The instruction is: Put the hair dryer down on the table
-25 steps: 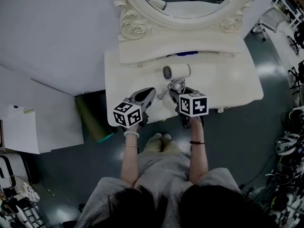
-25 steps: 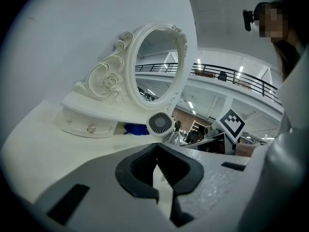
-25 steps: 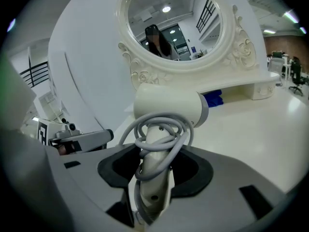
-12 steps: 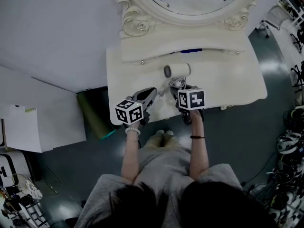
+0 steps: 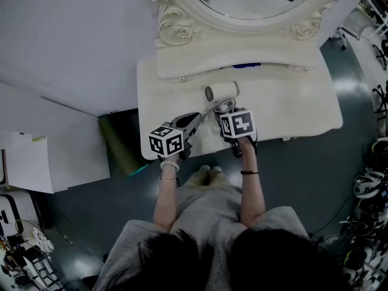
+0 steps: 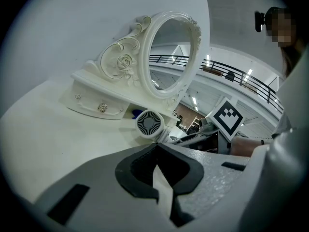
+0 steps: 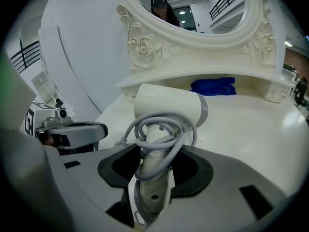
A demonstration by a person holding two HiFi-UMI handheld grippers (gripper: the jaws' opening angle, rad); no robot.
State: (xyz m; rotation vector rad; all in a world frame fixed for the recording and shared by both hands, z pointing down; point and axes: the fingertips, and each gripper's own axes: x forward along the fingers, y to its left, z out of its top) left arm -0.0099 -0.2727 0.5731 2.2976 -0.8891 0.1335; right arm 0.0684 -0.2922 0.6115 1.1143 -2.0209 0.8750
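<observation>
— Which step are you on?
— Setting down. Your right tool (image 7: 153,175) is clamped on the handle of the hair dryer (image 7: 164,105), which is low over the table (image 5: 291,105). I can't tell whether it's touching. Your left tool (image 6: 155,163) is closed and empty.
— Next?
— Rest it flat, then release.

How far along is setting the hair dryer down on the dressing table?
Done: the white hair dryer with grey cord wound round its handle is over the cream dressing table. In hand: the right gripper is clamped on that handle; whether the barrel touches the tabletop is unclear. Left: rest it down and open the jaws.
</observation>
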